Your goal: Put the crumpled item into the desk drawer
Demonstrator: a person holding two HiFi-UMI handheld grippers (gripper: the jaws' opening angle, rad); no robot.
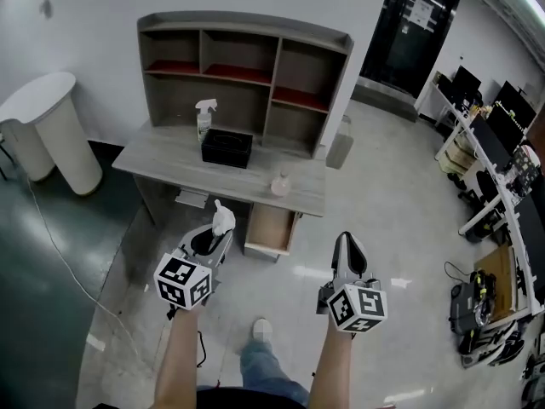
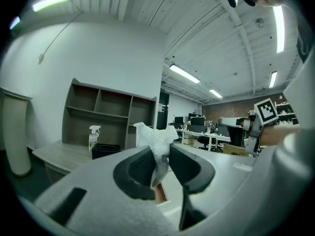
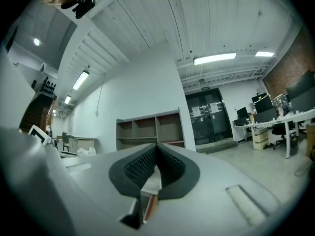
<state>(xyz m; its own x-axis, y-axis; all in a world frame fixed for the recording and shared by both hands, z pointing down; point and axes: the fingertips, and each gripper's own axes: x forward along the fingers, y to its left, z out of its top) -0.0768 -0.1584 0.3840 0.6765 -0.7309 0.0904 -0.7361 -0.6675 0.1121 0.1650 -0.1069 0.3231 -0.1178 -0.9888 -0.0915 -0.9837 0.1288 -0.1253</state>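
**First spotter:** Half the job is done, by my reckoning. Your left hand-held gripper (image 2: 160,154) is clenched on the crumpled item (image 2: 154,137), a white wad pinched between the two pads, with most of its bulk puffing out past the tips.

**Second spotter:** Agreed, you have a grasp on it. Your right hand-held gripper (image 3: 156,157) has its ribbed pads pressed together with nothing between them, so that one carries no load.

**First spotter:** What's left for you is the delivery. The drawer (image 1: 271,228) stands pulled out under the front edge of the surface (image 1: 162,158), its wooden inside open to you, so I'd say no opening step remains. The wad isn't in it yet: from the head view it sits up in the air, off to the left of the drawer and nearer your body.

**Second spotter:** After the drop you may need to push the drawer shut, though the task doesn't ask for that.

**First spotter:** As for your pose, both forearms (image 1: 183,348) reach straight forward and down, side by side and well apart. The two grippers are at about the same level, both short of the surface. You stand on the open floor facing the shelf unit (image 1: 243,62).

**Second spotter:** Your left one tilts towards the surface, wad leading. On top, the spray bottle (image 1: 204,119) and the black box (image 1: 226,146) sit well back from the drawer, clear of your likely path.
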